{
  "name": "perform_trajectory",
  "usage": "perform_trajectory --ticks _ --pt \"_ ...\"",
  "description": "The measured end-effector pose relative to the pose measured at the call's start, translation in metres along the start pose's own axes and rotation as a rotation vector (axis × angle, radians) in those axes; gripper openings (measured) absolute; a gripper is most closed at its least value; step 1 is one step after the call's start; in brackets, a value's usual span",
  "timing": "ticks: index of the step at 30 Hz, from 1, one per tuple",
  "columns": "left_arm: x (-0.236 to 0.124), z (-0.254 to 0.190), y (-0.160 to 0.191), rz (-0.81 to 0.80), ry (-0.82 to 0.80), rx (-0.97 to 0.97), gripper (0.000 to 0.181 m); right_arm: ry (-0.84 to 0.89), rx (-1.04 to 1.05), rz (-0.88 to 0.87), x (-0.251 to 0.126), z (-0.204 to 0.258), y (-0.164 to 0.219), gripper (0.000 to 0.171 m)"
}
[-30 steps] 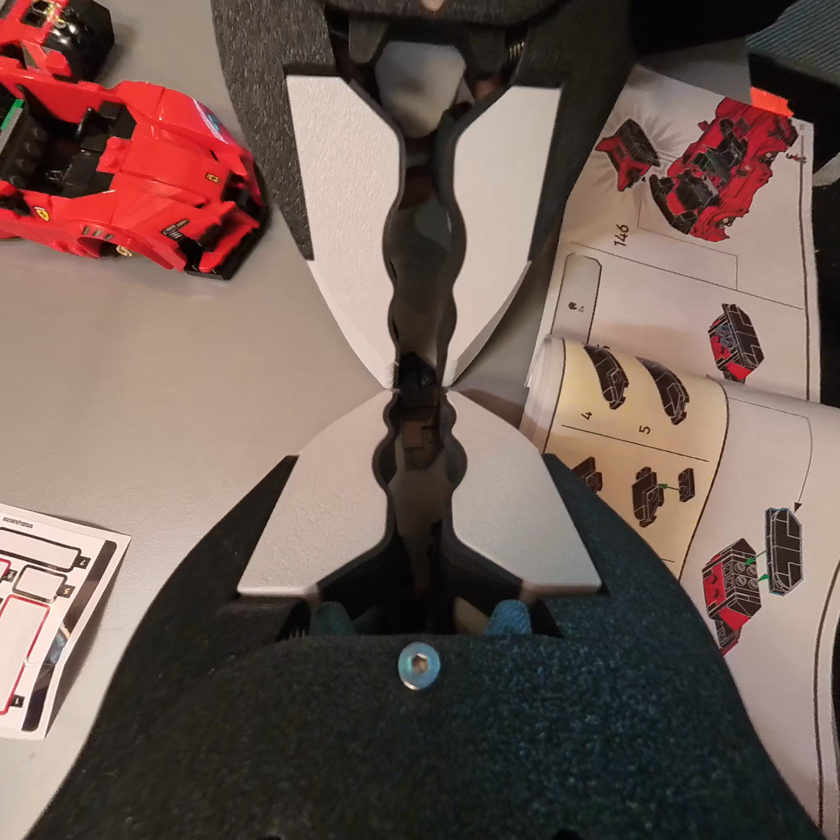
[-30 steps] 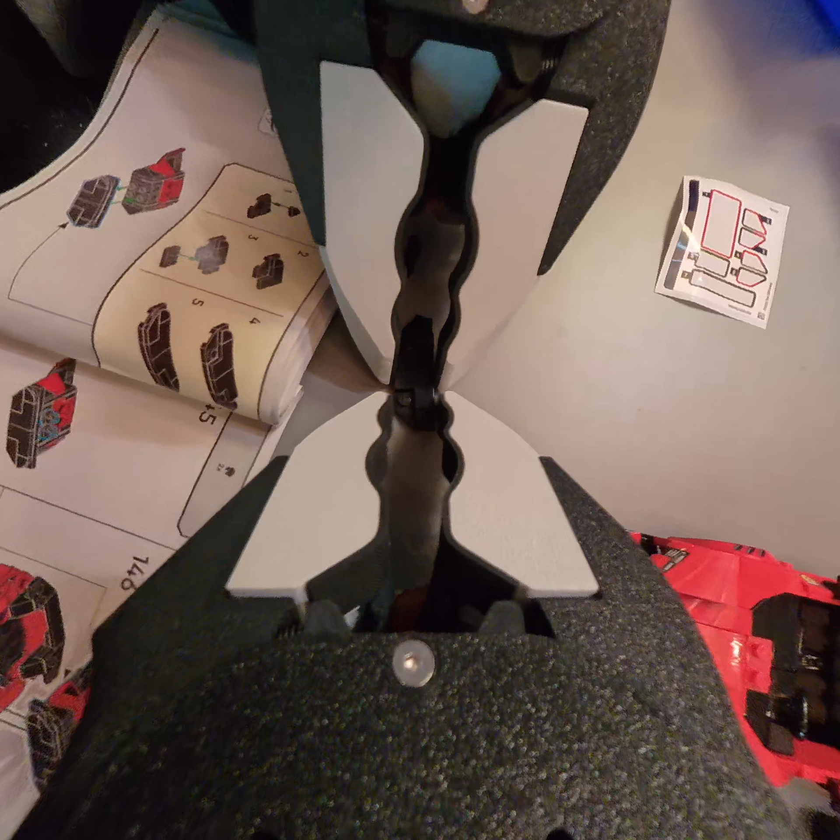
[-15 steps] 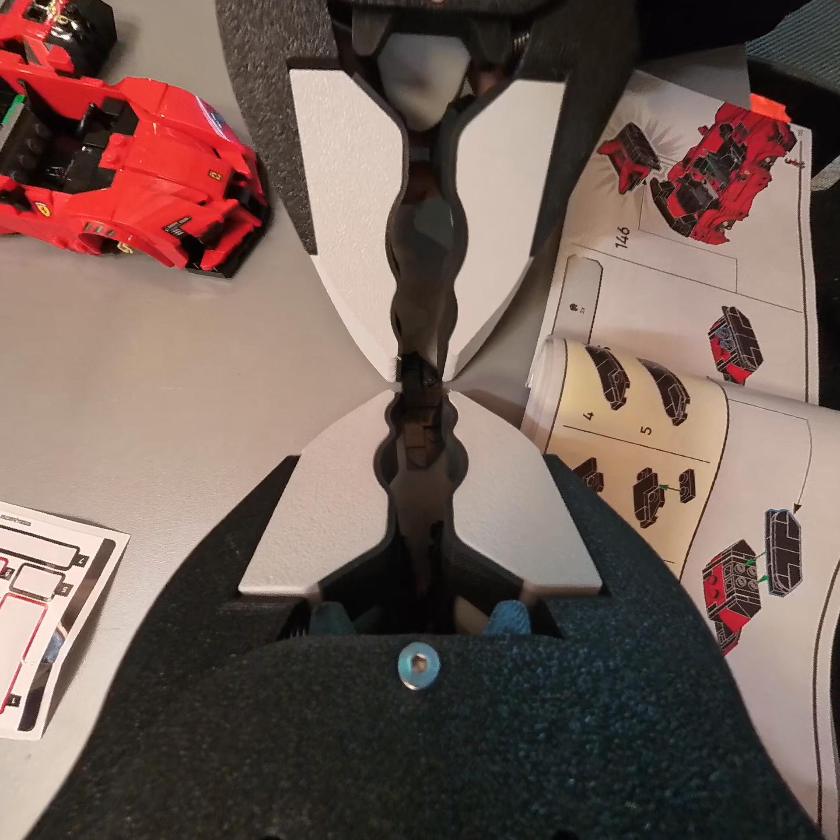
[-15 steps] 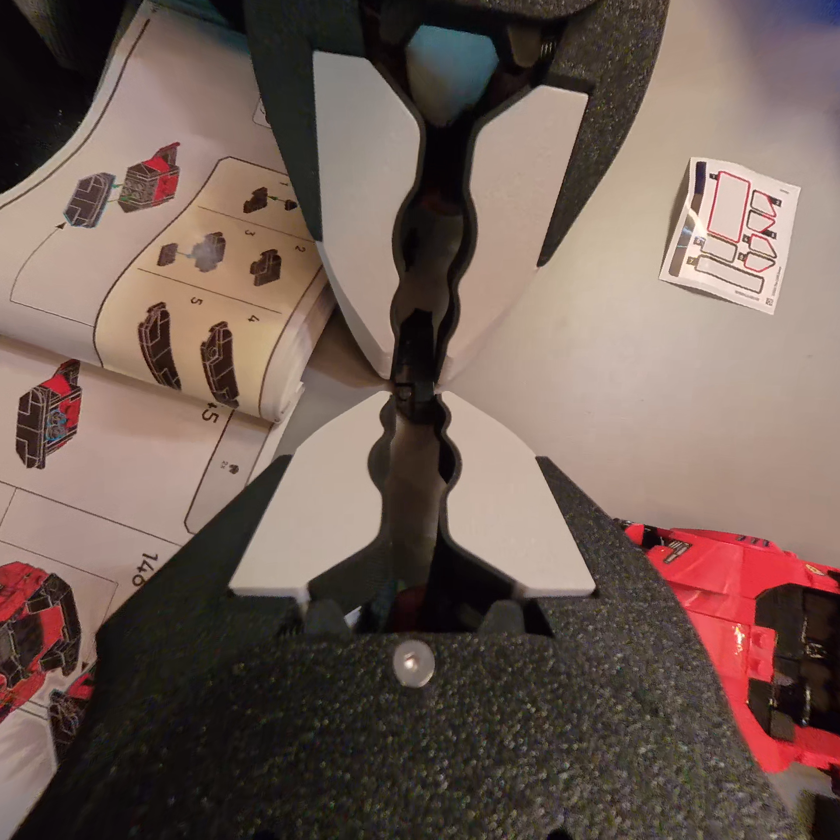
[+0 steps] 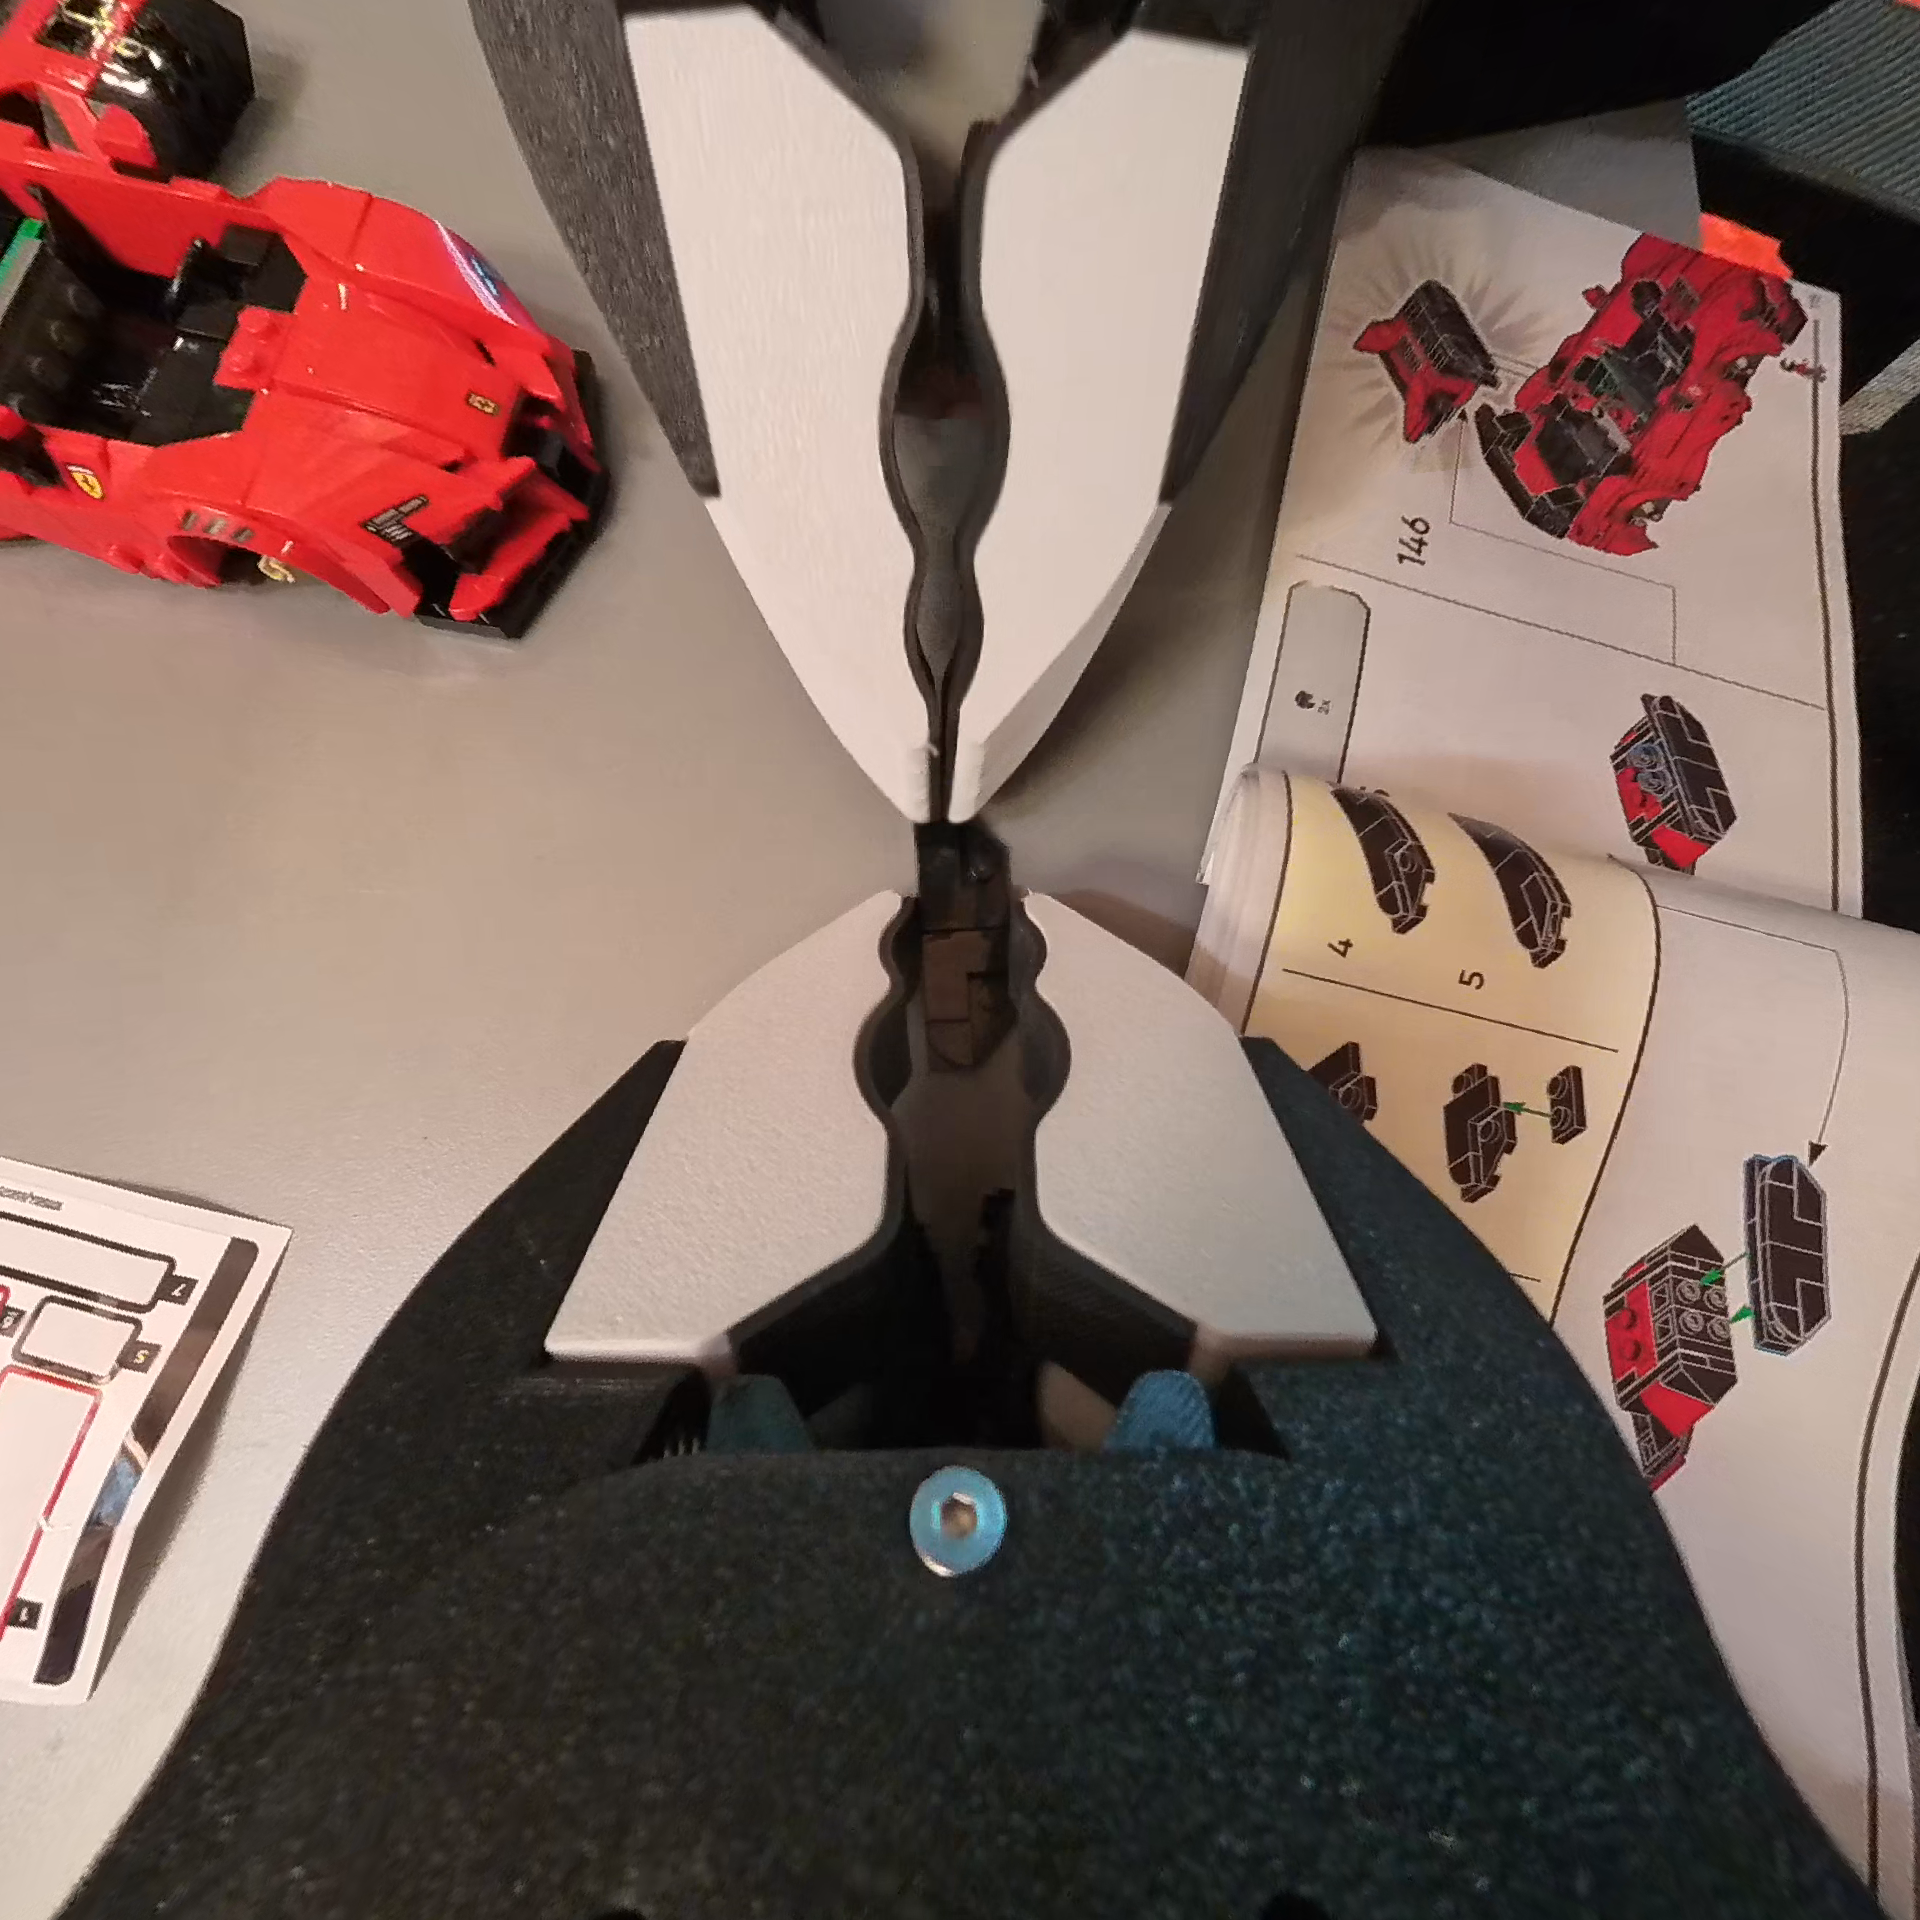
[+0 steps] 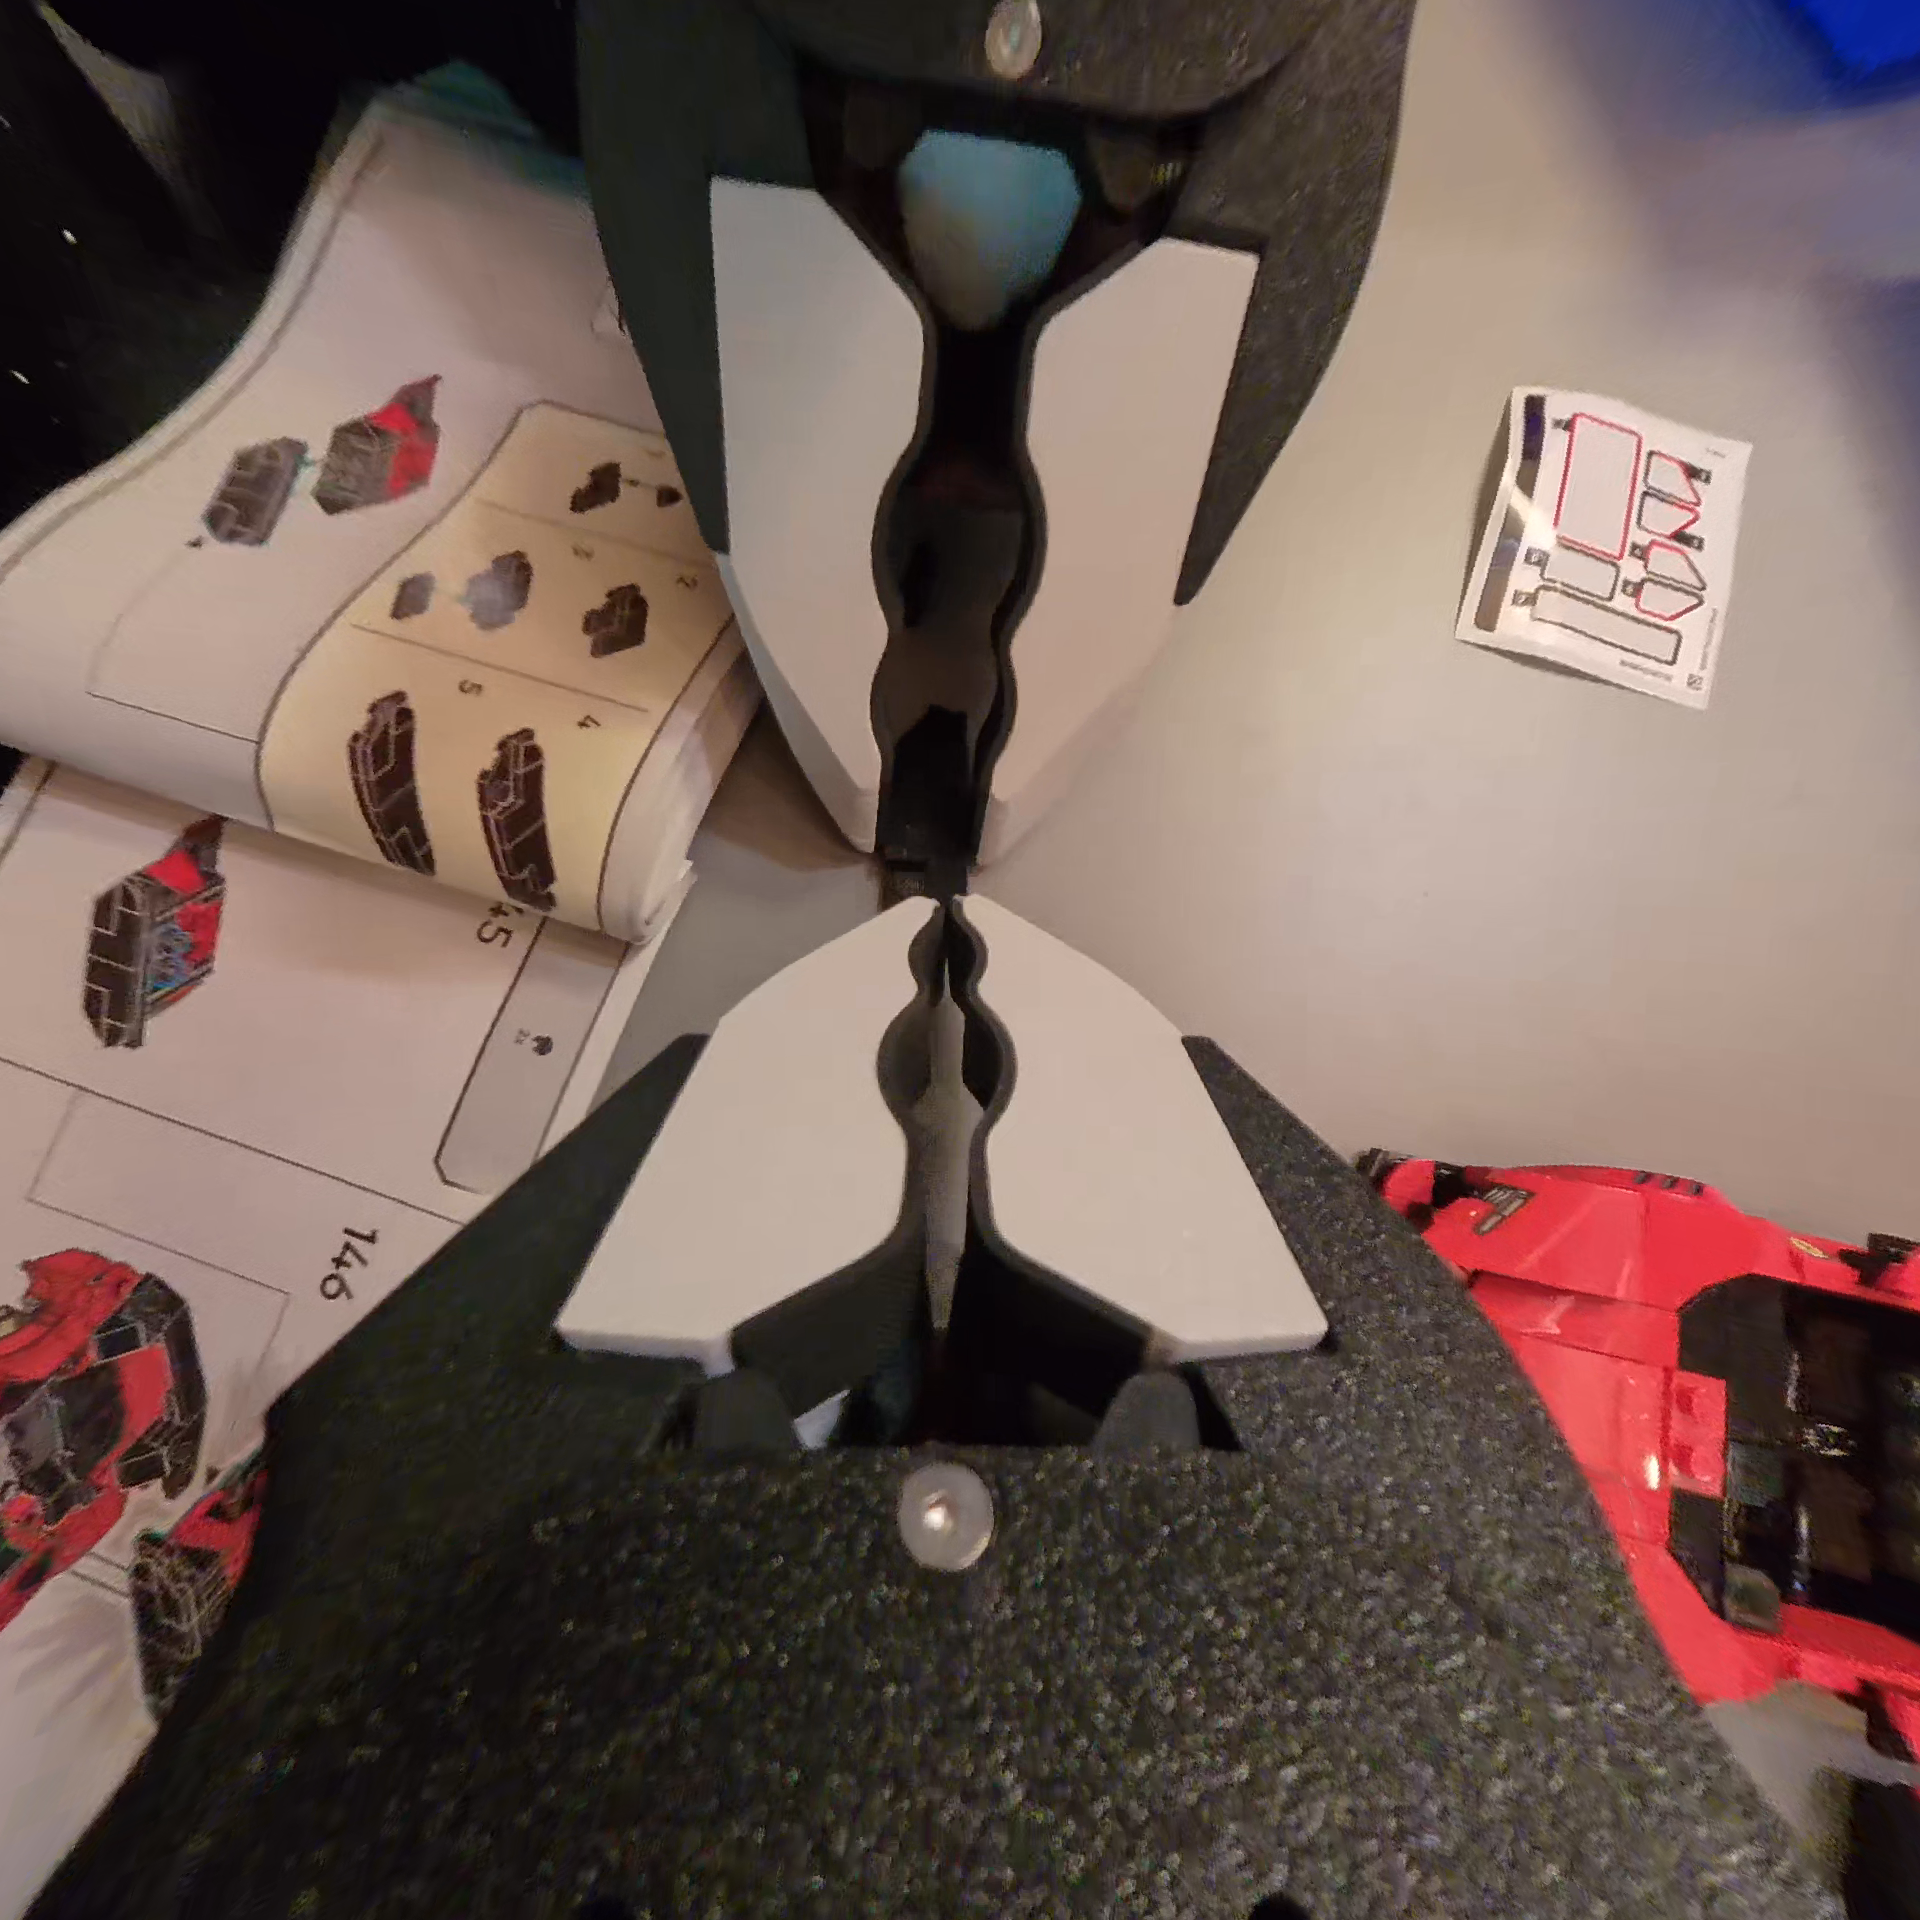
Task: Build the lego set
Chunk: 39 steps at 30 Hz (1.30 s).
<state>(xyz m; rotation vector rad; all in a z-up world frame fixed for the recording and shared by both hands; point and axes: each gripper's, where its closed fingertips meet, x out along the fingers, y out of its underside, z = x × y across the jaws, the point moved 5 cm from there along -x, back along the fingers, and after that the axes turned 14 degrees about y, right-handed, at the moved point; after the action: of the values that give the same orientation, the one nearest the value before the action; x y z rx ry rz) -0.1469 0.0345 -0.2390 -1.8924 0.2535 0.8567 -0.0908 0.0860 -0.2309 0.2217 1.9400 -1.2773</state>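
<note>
The main risk is that the small black piece (image 5: 961,904) slips or twists out of its pinch, because only narrow fingertips hold it and any push from the facing tool lands on its exposed end; it could then drop onto the grey table (image 5: 364,831), or onto the open instruction booklet (image 5: 1558,935) where printed black parts would hide it. The red car (image 5: 291,416) sits well apart at the table's edge, so the piece cannot yet be pressed onto it, and the sticker sheet (image 6: 1605,545) lies clear of both tools. The left gripper (image 5: 961,920) is nearly closed, its fingertips clamping the black piece, which juts just past them. The right gripper (image 6: 948,914) is squeezed together tip to tip with nothing visible between its fingers, just short of the piece's end.
</note>
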Motion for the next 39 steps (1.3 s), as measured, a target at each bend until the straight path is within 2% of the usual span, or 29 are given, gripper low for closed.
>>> perform_trajectory --ticks 4,9,10,11,12,15,23,28,38,39 --pt "0.0 0.0 0.0 0.003 0.003 0.007 0.016 -0.025 0.022 0.015 0.004 0.001 -0.001 0.0" --pt "0.0 -0.001 -0.001 0.008 0.007 0.014 0.017 -0.034 -0.047 0.025 0.006 0.004 -0.006 0.0" --pt "0.0 -0.002 -0.001 0.015 0.003 0.015 0.019 -0.038 -0.03 0.005 0.005 0.003 -0.007 0.019" --pt "-0.001 -0.002 -0.001 0.02 -0.005 0.017 0.032 -0.052 -0.007 -0.02 0.002 0.003 -0.008 0.023" --pt "-0.003 -0.002 -0.001 0.021 -0.015 0.021 0.037 -0.067 0.008 -0.036 0.0 0.003 -0.009 0.025" --pt "-0.016 -0.004 0.0 0.011 -0.022 0.029 0.034 -0.034 -0.027 -0.02 -0.001 0.004 -0.006 0.025" --pt "-0.023 -0.002 0.008 0.014 -0.039 -0.021 0.017 0.007 -0.137 -0.016 0.012 -0.008 -0.018 0.0" --pt "-0.02 -0.001 0.01 -0.001 -0.044 -0.044 0.0 -0.078 -0.14 0.048 0.021 -0.007 -0.019 0.0" --pt "-0.019 0.003 0.005 0.022 -0.046 -0.042 0.0 -0.093 -0.137 0.086 0.02 -0.004 -0.021 0.0" --pt "-0.026 0.004 0.004 -0.007 -0.062 -0.047 0.009 -0.099 -0.091 0.053 0.018 -0.006 -0.024 0.028"
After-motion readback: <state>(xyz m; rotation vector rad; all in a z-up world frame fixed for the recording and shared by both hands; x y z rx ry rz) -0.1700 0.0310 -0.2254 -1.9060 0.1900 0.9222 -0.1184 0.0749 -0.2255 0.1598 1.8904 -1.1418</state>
